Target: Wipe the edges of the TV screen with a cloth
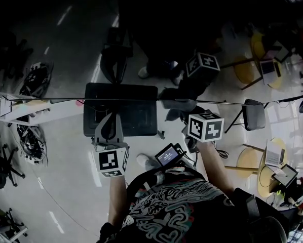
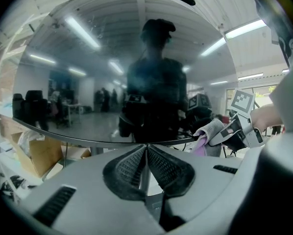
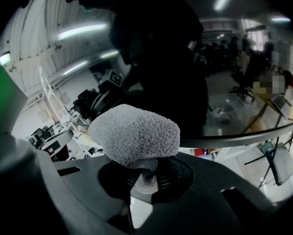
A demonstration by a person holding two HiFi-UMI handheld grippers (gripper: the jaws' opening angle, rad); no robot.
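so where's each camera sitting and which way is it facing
Head view: on the person's head, looking steeply down at the edge of the TV screen; torso, forearms, left gripper and right gripper show.
Left gripper view: on the left gripper, facing the screen along its shut jaws; the right gripper with the cloth shows at right.
Right gripper view: on the right gripper, facing the screen past the grey cloth its jaws clamp.
Shared: every view catches the screen edge.
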